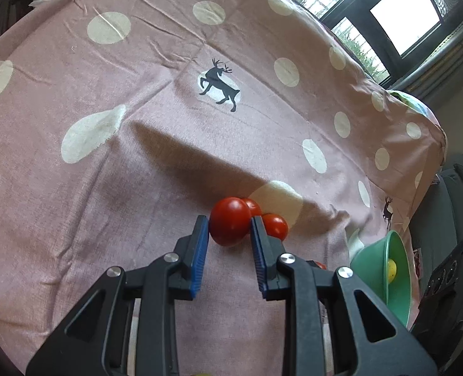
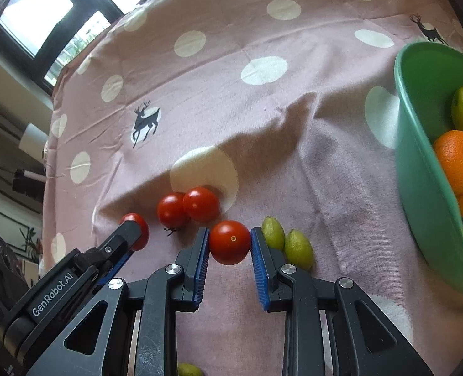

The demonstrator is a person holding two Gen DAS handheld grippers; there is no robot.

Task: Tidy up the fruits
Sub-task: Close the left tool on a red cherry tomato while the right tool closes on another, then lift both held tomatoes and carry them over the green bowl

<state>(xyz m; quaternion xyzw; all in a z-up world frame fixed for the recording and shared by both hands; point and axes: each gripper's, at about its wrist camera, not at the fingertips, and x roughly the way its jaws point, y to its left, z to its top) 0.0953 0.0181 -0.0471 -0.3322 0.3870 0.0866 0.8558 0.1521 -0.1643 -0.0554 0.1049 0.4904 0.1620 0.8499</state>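
Right wrist: left tongs (image 2: 136,231) half-hide, perhaps, a tomato (image 2: 139,226).

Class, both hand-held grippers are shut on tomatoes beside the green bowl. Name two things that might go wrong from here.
1. The left hand-held gripper and right hand-held gripper each squeeze a soft tomato; it may bruise or burst.
2. The limes touch the right one's finger; lifting may set them rolling across the cloth.

Glossy tomatoes (image 2: 229,242), matt creased cloth (image 2: 262,119)
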